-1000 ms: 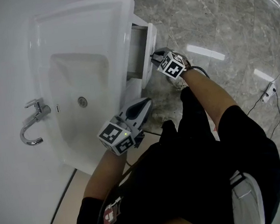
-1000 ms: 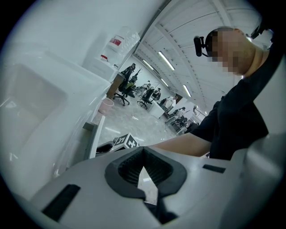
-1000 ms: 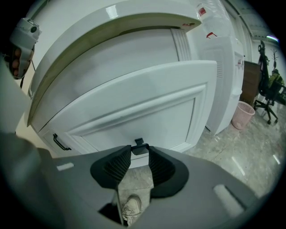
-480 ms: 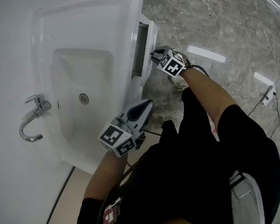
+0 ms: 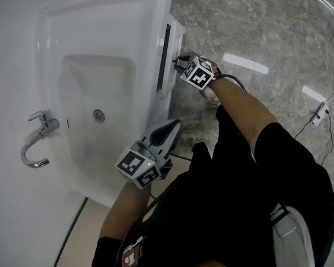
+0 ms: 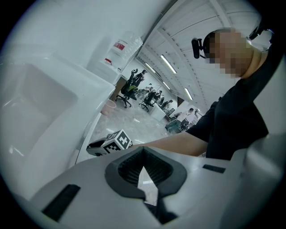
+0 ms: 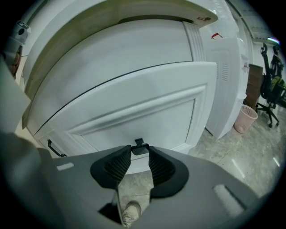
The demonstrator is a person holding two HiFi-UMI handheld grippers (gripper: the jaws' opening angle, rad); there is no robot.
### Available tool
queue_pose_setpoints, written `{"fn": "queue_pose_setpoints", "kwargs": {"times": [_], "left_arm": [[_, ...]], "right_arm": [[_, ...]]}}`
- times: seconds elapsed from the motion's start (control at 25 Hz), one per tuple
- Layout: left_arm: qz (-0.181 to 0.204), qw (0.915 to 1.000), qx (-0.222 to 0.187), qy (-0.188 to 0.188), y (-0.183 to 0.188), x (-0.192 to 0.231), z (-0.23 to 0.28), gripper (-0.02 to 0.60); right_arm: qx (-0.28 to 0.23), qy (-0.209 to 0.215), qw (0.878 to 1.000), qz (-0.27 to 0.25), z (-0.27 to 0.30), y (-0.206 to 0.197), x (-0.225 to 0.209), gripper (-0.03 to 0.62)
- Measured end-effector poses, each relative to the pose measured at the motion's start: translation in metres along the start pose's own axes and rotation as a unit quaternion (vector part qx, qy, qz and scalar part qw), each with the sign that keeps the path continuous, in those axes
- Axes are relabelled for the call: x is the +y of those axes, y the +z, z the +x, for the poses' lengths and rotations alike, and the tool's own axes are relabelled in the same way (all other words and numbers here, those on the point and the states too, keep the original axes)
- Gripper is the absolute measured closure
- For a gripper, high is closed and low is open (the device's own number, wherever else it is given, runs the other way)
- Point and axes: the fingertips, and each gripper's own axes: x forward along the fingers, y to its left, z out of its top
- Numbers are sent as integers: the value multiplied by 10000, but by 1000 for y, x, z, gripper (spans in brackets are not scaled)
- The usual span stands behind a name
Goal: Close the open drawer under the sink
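The white drawer (image 5: pixel 176 31) under the sink (image 5: pixel 144 15) stands out only by a narrow dark slit in the head view. My right gripper (image 5: pixel 178 61) is at the drawer front. In the right gripper view the panelled drawer front (image 7: pixel 147 103) fills the frame, and its small black handle (image 7: pixel 139 146) sits between the two fingertips of my right gripper (image 7: pixel 139 152), which close on it. My left gripper (image 5: pixel 176 124) hangs shut and empty by the sink's near corner, away from the drawer. In the left gripper view its tips (image 6: pixel 143 154) meet.
A chrome tap (image 5: pixel 37 142) is at the basin's left side. A lower cabinet door with a black pull (image 7: pixel 56 148) lies left of the drawer. A white cabinet (image 7: pixel 228 67) and a pink bin (image 7: pixel 245 119) stand to the right. A cable (image 5: pixel 322 110) crosses the marble floor.
The drawer has slid in under the sink, from wide open to a thin slit. My right gripper moved with its front toward the sink. The left gripper stayed put.
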Motion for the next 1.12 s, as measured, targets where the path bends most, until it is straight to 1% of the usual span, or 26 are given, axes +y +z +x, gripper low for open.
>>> {"fn": "queue_pose_setpoints", "kwargs": {"times": [0.24, 0.52, 0.76, 0.88, 1.12], "left_arm": [[-26, 10000, -23, 24, 1, 1, -1, 591], [-53, 10000, -22, 40, 3, 4, -3, 591], [-92, 9999, -3, 86, 1, 8, -7, 591], [-127, 9999, -36, 84, 3, 9, -8, 591], [-50, 9999, -63, 71, 5, 7, -8, 591]], "right_arm": [[-35, 42, 9999, -91, 8, 9, 2, 473], [-117, 100, 9999, -39, 17, 18, 4, 471], [-122, 128, 9998, -102, 26, 28, 6, 471], [-161, 112, 9998, -33, 30, 32, 7, 471], [-138, 107, 9998, -31, 32, 31, 7, 471]]}}
